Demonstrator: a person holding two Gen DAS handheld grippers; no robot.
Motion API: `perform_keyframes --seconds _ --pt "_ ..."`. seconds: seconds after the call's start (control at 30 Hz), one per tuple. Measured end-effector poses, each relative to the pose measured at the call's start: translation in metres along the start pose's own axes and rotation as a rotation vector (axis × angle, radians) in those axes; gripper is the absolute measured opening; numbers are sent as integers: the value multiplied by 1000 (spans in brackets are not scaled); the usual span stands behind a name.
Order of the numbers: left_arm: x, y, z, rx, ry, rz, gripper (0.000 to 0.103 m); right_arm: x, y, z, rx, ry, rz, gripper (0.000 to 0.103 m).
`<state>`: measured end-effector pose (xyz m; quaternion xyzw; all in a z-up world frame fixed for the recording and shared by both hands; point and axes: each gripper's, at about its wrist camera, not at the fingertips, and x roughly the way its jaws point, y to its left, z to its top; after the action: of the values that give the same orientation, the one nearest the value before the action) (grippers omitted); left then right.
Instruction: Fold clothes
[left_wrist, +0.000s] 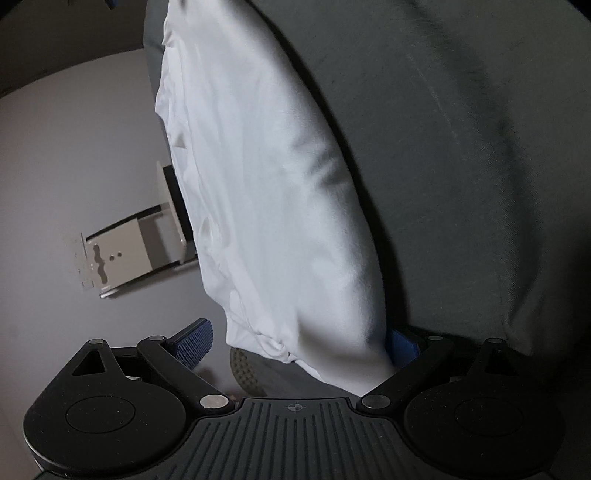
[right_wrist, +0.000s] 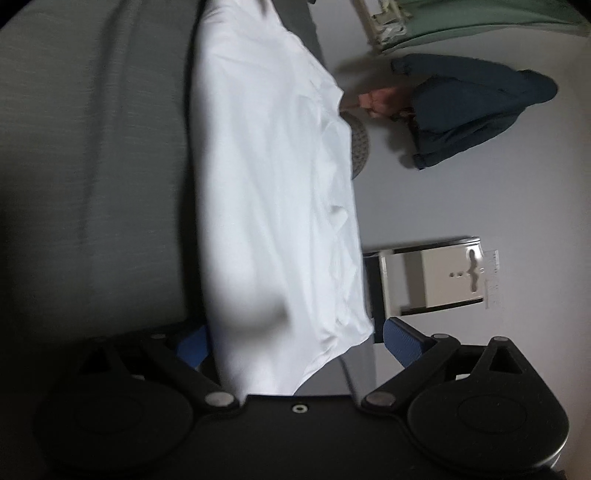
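A white garment (left_wrist: 266, 192) lies folded into a long band across a grey cloth (left_wrist: 461, 147) on a pale table (left_wrist: 74, 155), with a gripper at each of its two ends. In the left wrist view the left gripper (left_wrist: 295, 341) stands wide open, one blue pad (left_wrist: 194, 341) clear on the left over the bare table, the other nearly hidden behind the near end of the garment; nothing is pinched. In the right wrist view the right gripper (right_wrist: 295, 341) is likewise spread wide, the garment's other end (right_wrist: 280, 347) resting between the blue pads (right_wrist: 400, 341) without being clamped.

The long axis of the garment runs straight away from each set of fingers, so each gripper faces the other along the band; by this reading, neither is nearer, and the coming fold likely needs both ends gripped together.

Only the right wrist view shows a hand (right_wrist: 375, 101) at the far end beside the garment, a dark blue garment (right_wrist: 476, 107) farther right, and green cloth (right_wrist: 491, 18) in a pale basket (right_wrist: 376, 26) at the far edge. Both views show a white metal bracket (left_wrist: 140, 247) on the table beside the band.
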<state>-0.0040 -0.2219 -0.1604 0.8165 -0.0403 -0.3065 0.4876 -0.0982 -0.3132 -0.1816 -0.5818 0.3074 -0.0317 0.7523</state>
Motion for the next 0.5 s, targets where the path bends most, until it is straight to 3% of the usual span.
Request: perform_keyframes --seconds 0.2,0.4,0.5 --pt "2 8 17 3 -23 39 96 7 4 14 3 -56 -49 98" --pt "8 9 11 -53 -26 56 96 5 3 3 -10 -24 -45 97" --pt "7 10 2 -117 -24 30 95 4 6 0 -32 -21 -61 97"
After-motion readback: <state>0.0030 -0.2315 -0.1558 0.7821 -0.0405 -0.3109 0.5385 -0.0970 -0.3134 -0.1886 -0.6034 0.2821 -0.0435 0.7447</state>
